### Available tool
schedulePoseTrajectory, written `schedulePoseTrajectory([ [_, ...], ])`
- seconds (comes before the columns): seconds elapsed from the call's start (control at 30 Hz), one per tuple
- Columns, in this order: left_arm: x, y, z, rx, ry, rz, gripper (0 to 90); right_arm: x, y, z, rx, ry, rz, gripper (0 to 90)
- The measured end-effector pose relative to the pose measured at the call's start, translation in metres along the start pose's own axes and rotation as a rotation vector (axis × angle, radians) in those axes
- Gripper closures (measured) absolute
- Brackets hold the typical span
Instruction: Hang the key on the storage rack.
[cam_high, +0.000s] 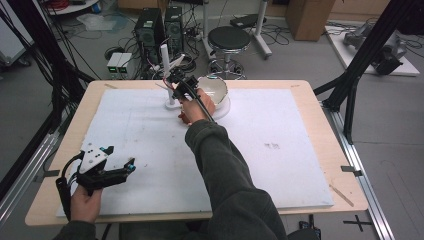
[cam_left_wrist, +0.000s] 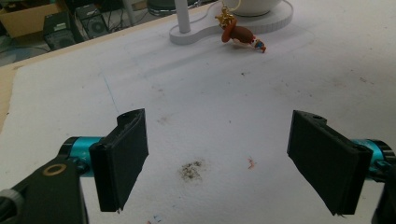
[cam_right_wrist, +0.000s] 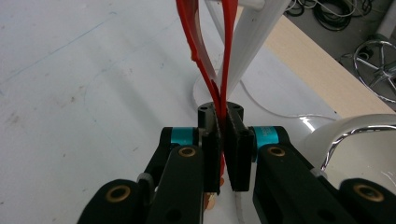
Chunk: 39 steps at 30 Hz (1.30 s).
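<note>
1. Presently, the right claw (cam_high: 176, 80) is extended to the far side of the surface (cam_high: 310, 150), at the white stand (cam_high: 167, 75) beside the bowl (cam_high: 214, 89).
2. In the right gripper view, the right claw (cam_right_wrist: 223, 140) has its jaws pressed almost together on a red strap (cam_right_wrist: 219, 70). Both strands of the loop run up from between the jaws towards a white arm of the stand (cam_right_wrist: 254, 42).
3. Whether the loop is already hooked over that arm cannot be told; the top of the strap runs out of the picture.
4. The left claw (cam_high: 131, 165) rests low at the near left corner of the surface, well apart from the stand. In the left gripper view its jaws stand wide apart with nothing between them, the left claw (cam_left_wrist: 219, 158) over bare, stained white covering.
5. In that same view, a small brown figure charm (cam_left_wrist: 240, 35) on a gold clasp hangs or lies just beside the stand's base (cam_left_wrist: 196, 32), near the bowl's foot.
6. Judgement: the work appears to be hanging the strapped charm on the stand. The grasp is secured and the strap is brought to the stand; the seating of the loop and the release appear to be left to do.
7. The left claw takes no visible part at this stage.
</note>
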<state>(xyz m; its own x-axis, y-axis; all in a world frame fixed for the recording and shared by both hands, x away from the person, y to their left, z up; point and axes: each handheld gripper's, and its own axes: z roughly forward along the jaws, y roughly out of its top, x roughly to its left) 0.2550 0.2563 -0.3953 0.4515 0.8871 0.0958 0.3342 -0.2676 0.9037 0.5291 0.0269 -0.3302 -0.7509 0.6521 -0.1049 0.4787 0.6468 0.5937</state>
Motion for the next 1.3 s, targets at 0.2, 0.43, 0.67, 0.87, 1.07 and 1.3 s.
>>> schedulePoseTrajectory([
  [0.2,0.000,0.000,0.000,0.000,-0.002,-0.003,20.7,-0.004,-0.001,0.007,0.007,0.001,0.024,85.6],
  [0.43,0.000,0.000,0.000,0.000,0.000,-0.002,20.7,-0.008,-0.006,0.004,-0.026,0.058,0.042,69.8],
  [0.67,0.000,0.000,0.001,-0.001,0.004,-0.007,20.7,-0.013,-0.011,-0.010,-0.076,0.131,0.046,65.1],
  [0.87,0.000,0.000,0.001,0.001,0.007,-0.007,20.7,-0.020,-0.019,-0.021,-0.128,0.181,0.069,61.8],
  [1.07,0.000,0.000,0.001,0.004,0.005,-0.003,20.7,-0.031,-0.037,-0.027,-0.153,0.243,0.111,57.1],
  [1.3,-0.001,0.000,0.002,0.007,0.003,0.000,20.7,-0.043,-0.060,-0.039,-0.215,0.266,0.129,53.6],
])
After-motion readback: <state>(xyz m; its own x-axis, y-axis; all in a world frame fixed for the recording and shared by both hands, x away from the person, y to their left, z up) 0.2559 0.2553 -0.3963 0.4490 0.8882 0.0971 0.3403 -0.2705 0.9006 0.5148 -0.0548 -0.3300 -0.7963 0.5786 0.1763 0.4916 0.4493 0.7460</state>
